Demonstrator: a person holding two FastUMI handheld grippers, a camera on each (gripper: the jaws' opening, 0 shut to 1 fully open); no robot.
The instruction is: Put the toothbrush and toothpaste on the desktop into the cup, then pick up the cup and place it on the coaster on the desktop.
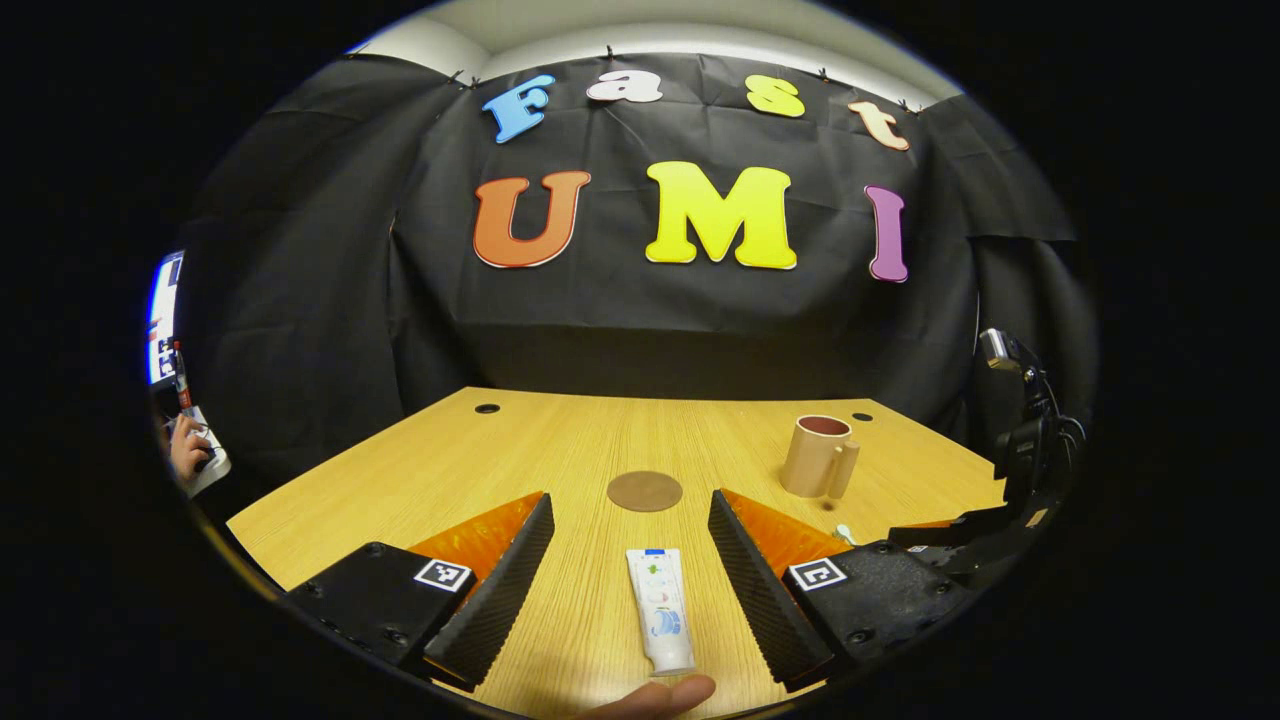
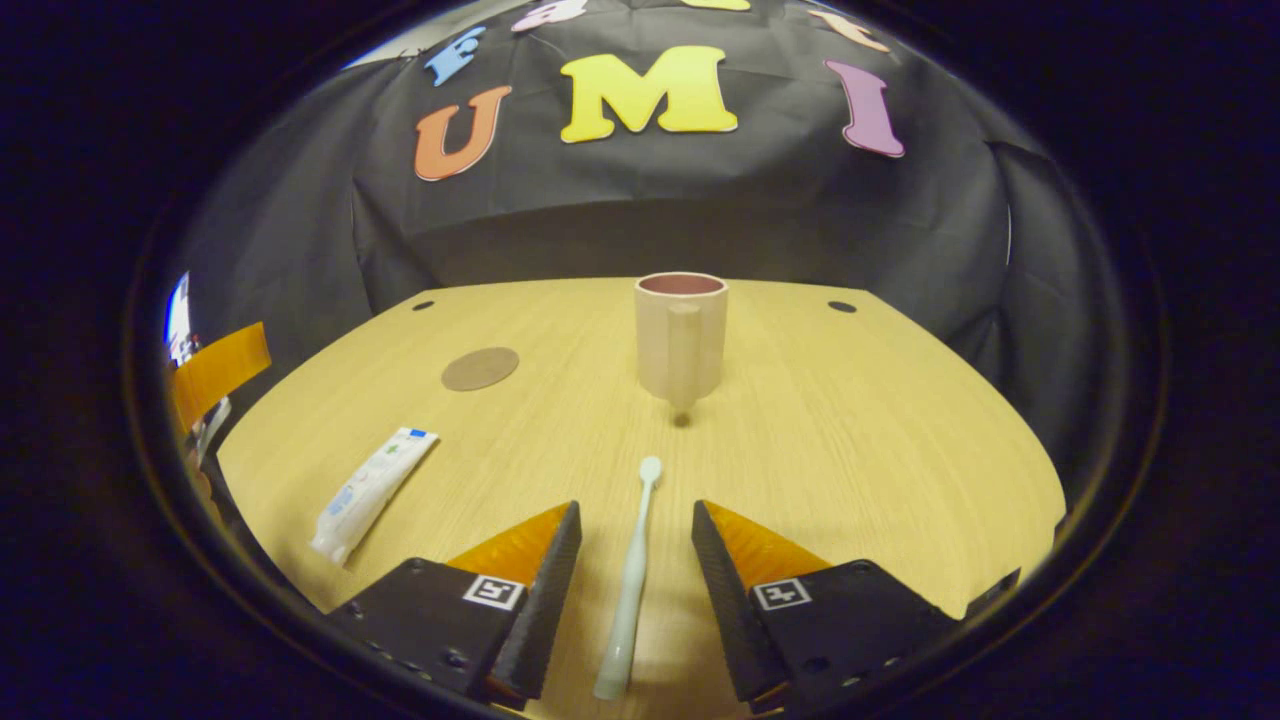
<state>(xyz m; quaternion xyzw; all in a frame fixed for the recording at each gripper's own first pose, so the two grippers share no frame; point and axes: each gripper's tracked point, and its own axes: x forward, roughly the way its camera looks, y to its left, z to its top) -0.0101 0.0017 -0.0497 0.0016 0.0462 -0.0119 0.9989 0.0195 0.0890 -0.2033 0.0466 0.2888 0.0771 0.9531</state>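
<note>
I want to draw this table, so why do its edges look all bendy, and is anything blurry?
Left gripper view: the fisheye lens bows the table edges; the toothpaste looks sharp. Right gripper view: the table's far edge curves too; the cup and toothbrush look sharp, and the cup casts a small dark shadow at its base.

We hold our left gripper [image 1: 630, 545] level and low, jaws spread wide. Our right gripper [image 2: 632, 560] hangs likewise, jaws apart. A fingertip [image 1: 665, 695] shows at 6 o'clock.
</note>
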